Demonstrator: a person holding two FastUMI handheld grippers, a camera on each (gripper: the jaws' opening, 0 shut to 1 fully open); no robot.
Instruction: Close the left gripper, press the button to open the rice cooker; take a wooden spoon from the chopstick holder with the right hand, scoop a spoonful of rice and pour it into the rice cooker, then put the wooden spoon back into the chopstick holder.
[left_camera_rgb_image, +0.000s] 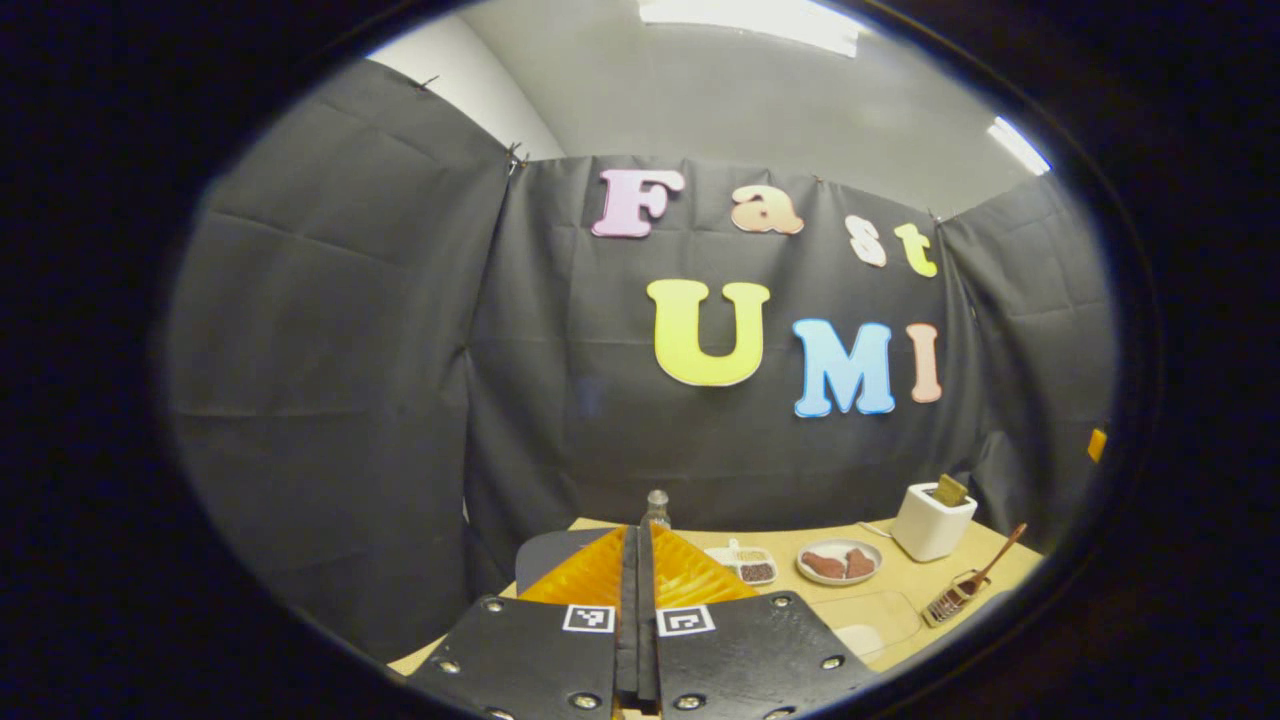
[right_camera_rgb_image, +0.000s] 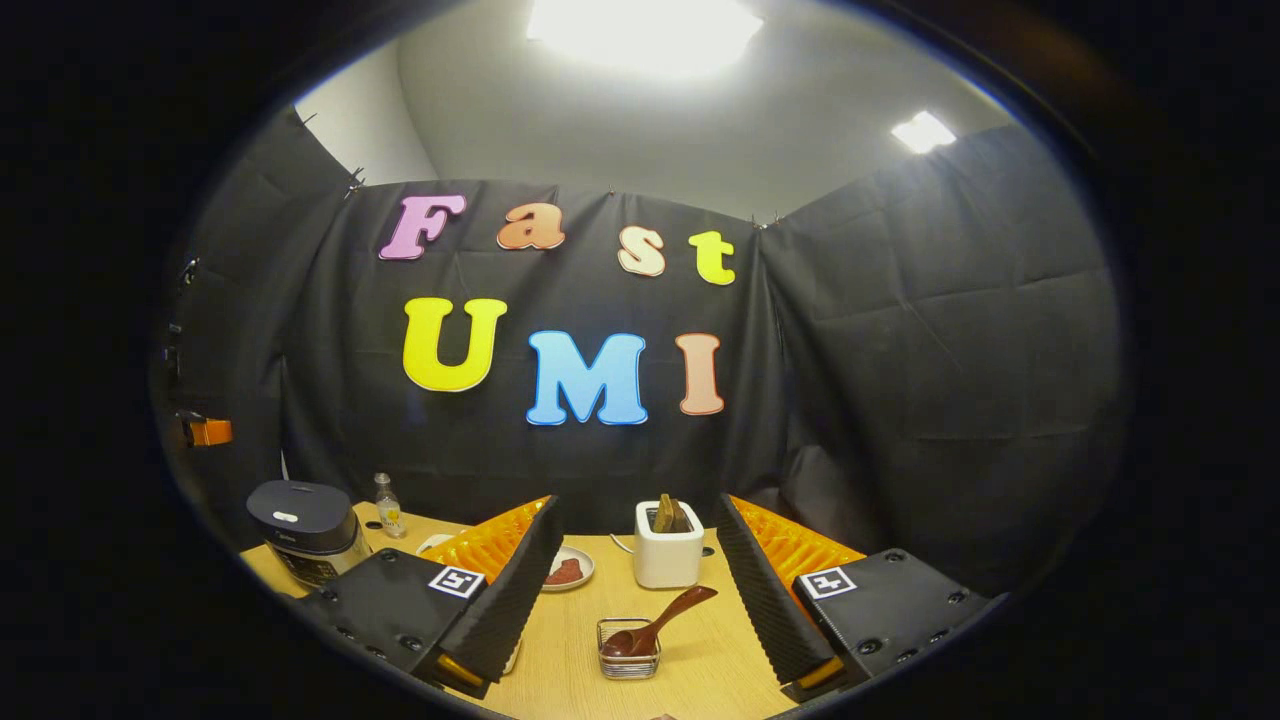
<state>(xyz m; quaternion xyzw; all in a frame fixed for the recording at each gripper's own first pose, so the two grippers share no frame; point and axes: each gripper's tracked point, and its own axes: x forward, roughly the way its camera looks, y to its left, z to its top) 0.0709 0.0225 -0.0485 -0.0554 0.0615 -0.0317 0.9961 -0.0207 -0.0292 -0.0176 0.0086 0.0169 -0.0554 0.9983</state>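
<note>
My left gripper (left_camera_rgb_image: 637, 535) is shut, fingers pressed together with nothing between them, held above the near left of the table. A dark rounded shape (left_camera_rgb_image: 548, 556), probably the rice cooker's lid, peeks out just behind its fingers. In the right gripper view the rice cooker (right_camera_rgb_image: 305, 538) stands shut at the table's left end. The wooden spoon (right_camera_rgb_image: 665, 620) leans in a small wire holder (right_camera_rgb_image: 629, 660), low between the fingers of my open right gripper (right_camera_rgb_image: 638, 505). In the left gripper view the spoon (left_camera_rgb_image: 990, 570) and the holder (left_camera_rgb_image: 952, 598) lie far right. A divided dish of grains (left_camera_rgb_image: 750, 566) sits mid-table.
A white box (right_camera_rgb_image: 668, 552) with brown pieces sticking out stands behind the wire holder. A plate (left_camera_rgb_image: 838, 563) of red-brown pieces lies beside the grain dish. A small bottle (right_camera_rgb_image: 388, 505) stands by the cooker at the back. Black cloth walls close in the wooden table (right_camera_rgb_image: 700, 660).
</note>
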